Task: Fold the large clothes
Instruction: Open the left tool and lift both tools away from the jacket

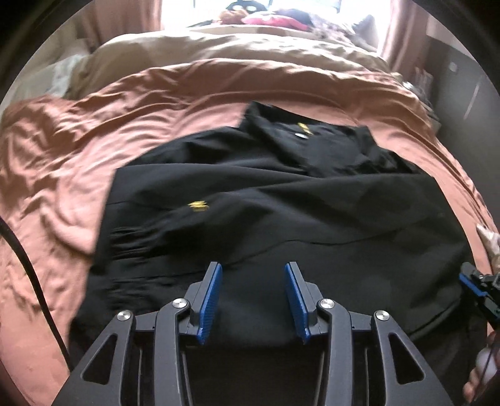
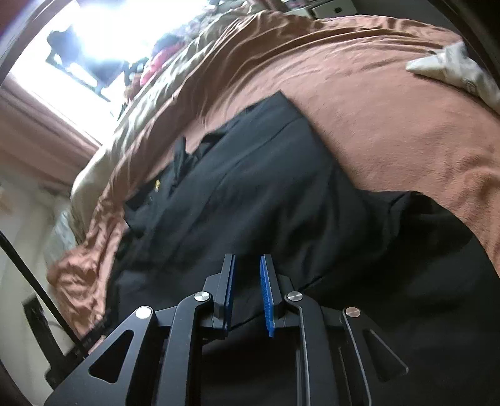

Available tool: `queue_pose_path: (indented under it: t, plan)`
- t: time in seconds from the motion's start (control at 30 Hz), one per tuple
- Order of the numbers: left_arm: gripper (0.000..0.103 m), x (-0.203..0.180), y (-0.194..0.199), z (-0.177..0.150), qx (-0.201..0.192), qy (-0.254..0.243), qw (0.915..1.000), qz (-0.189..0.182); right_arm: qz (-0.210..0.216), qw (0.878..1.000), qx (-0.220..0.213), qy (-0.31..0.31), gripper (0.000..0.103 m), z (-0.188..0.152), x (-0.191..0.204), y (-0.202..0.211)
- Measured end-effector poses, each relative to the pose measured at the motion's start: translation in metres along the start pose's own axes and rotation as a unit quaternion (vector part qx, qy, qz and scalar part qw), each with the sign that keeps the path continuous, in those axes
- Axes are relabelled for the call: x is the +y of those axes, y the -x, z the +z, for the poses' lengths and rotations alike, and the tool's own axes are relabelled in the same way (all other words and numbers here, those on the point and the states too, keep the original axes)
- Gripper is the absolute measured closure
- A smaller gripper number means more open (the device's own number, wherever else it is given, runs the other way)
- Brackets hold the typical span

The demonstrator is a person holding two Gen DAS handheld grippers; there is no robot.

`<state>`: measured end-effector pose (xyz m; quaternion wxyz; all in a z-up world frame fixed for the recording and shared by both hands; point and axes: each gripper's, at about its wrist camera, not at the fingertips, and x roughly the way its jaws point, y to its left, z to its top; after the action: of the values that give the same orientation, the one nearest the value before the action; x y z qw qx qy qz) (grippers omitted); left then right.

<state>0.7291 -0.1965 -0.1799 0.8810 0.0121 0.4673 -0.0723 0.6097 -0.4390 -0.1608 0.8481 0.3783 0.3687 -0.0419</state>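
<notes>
My left gripper (image 1: 253,296) hung with jaws released above the black shirt (image 1: 281,203) on the bed (image 1: 78,156); my right gripper (image 2: 247,293) stood narrowly parted, gripping nothing.

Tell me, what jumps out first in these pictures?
A big black garment with small yellow logos lies spread in the middle of a rust-coloured bedspread. In the foreground the left gripper stands over its near edge, blue pads apart with nothing between them. Behind the bed a bright window glares, and a pale cloth lies near the bed's far right edge.
</notes>
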Motion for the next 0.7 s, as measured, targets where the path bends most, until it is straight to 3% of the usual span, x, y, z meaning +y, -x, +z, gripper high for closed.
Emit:
queue_pose_path:
  t: [0.1, 0.2, 0.43, 0.5, 0.53, 0.63, 0.7]
  plan:
    - [0.059, -0.023, -0.016, 0.003, 0.01, -0.037, 0.9992, 0.014, -0.018, 1.0, 0.004, -0.002, 0.09, 0.002, 0.0, -0.006]
    - [0.059, -0.023, -0.04, 0.002, 0.039, -0.056, 0.9967, 0.044, -0.044, 0.999, -0.008, 0.003, 0.09, 0.005, 0.0, -0.003]
    - [0.057, 0.038, -0.04, 0.002, 0.044, -0.025, 0.9928, 0.108, -0.072, 0.997, -0.025, -0.001, 0.093, 0.001, -0.001, 0.008]
    - [0.062, 0.058, -0.035, 0.002, 0.048, -0.015, 0.9928, 0.109, -0.075, 0.997, -0.025, 0.001, 0.093, 0.0, 0.001, 0.011]
    - [0.07, 0.067, -0.031, 0.002, 0.049, -0.007, 0.9937, 0.101, -0.075, 0.997, -0.025, 0.004, 0.09, -0.001, 0.005, 0.009]
    - [0.071, 0.08, -0.009, 0.002, 0.037, 0.006, 0.9927, 0.115, -0.064, 0.998, -0.026, 0.012, 0.09, -0.003, 0.012, 0.017]
    - [0.07, 0.086, 0.008, 0.001, 0.024, 0.012, 0.9943, 0.103, -0.05, 0.998, -0.024, 0.019, 0.09, -0.004, 0.011, 0.026]
